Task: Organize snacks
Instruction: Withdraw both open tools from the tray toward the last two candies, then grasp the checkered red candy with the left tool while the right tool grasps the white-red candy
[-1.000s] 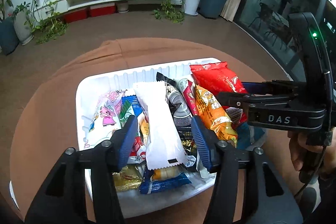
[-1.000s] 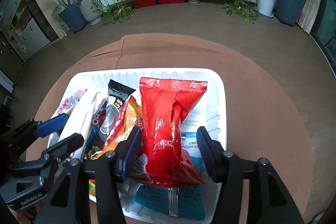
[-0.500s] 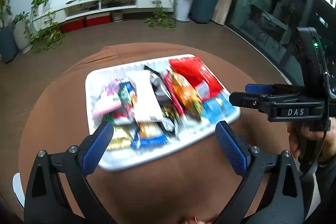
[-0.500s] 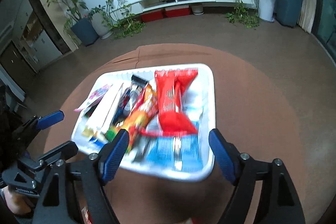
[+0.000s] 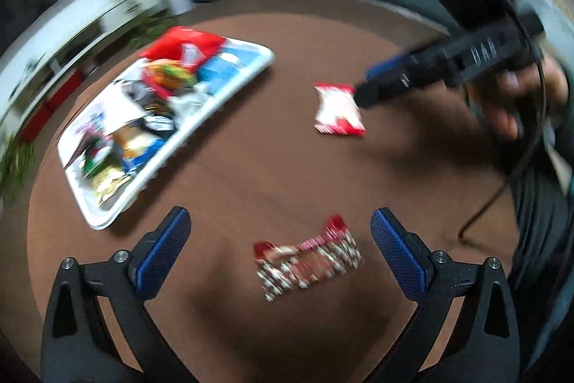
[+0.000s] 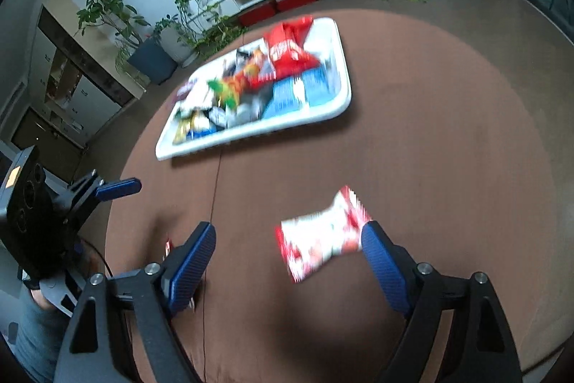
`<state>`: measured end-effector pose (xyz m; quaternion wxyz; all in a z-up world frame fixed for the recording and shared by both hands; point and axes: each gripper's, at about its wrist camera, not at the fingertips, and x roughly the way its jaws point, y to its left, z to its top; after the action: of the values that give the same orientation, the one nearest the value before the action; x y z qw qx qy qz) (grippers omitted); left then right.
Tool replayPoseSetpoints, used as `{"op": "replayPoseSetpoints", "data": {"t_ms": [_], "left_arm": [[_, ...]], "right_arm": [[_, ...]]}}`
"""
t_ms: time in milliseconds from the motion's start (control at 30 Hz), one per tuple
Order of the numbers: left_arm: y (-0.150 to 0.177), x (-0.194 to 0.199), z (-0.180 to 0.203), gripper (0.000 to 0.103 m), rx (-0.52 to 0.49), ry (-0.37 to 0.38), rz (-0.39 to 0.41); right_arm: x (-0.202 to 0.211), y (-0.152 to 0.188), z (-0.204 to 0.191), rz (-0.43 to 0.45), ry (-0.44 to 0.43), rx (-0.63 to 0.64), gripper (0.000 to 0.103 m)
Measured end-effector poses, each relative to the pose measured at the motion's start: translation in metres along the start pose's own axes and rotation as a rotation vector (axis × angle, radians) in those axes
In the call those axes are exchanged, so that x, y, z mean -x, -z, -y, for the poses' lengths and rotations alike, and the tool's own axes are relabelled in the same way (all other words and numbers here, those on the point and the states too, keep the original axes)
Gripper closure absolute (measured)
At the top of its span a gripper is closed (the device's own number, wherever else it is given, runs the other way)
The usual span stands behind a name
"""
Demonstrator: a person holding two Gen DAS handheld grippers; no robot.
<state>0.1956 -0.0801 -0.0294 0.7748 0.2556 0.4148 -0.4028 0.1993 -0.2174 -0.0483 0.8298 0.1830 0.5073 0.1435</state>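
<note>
A white tray (image 5: 172,149) full of several snack packets lies on the round brown table; it also shows in the right wrist view (image 6: 323,112). A red-and-white checked packet (image 5: 308,262) lies on the table between the open jaws of my left gripper (image 5: 281,248). A second red-and-white packet (image 6: 323,237) lies between the open jaws of my right gripper (image 6: 288,255), nearer the right finger; it also shows in the left wrist view (image 5: 337,110). Both grippers are empty.
The brown table (image 6: 448,131) spreads around the tray. The right gripper's body (image 5: 466,56) and the hand holding it show at upper right in the left wrist view. The left gripper's body (image 6: 46,210) shows at far left. Plants and a TV shelf stand beyond.
Both grippers have opened, letting go of the white and red packets in the tray, and pulled back toward the near side of the table. Two red-and-white packets now lie between their jaws.
</note>
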Motion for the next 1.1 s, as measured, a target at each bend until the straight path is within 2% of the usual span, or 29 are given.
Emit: {"op": "replayPoseSetpoints", "data": {"t_ms": [133,367,433,500,533,567,800,900,967,1100], "left_arm": [[0.0,-0.011,0.024,0.001,-0.146,0.014,-0.072],[-0.003,-0.031,0.03,0.003,-0.26,0.014,-0.191],[-0.002,-0.035,0.03,0.004,-0.257,0.03,-0.203],[0.001,-0.038,0.026,0.014,-0.246,0.051,-0.214],[0.003,-0.04,0.028,0.025,-0.242,0.065,-0.228],[0.004,-0.045,0.029,0.03,-0.243,0.066,-0.24],[0.016,-0.043,0.039,0.043,-0.215,0.1,-0.251],[0.022,-0.039,0.04,0.055,-0.159,0.132,-0.245],[0.025,-0.038,0.04,0.057,-0.13,0.142,-0.241],[0.031,-0.028,0.052,0.056,-0.085,0.096,-0.22]], "right_arm": [[-0.002,0.017,0.002,-0.017,-0.019,-0.025,0.017],[-0.008,0.024,0.012,-0.04,-0.028,-0.056,0.018],[-0.009,0.024,0.015,-0.044,-0.027,-0.062,0.018],[-0.011,0.025,0.016,-0.038,-0.026,-0.057,0.017],[-0.011,0.025,0.016,-0.038,-0.024,-0.054,0.017],[-0.011,0.025,0.016,-0.038,-0.023,-0.052,0.017],[-0.011,0.024,0.013,-0.042,0.0,-0.044,0.017],[-0.011,0.024,0.009,-0.046,0.014,-0.033,0.017],[-0.012,0.024,0.008,-0.047,0.021,-0.026,0.017],[-0.012,0.024,0.005,-0.045,0.034,-0.022,0.017]]}}
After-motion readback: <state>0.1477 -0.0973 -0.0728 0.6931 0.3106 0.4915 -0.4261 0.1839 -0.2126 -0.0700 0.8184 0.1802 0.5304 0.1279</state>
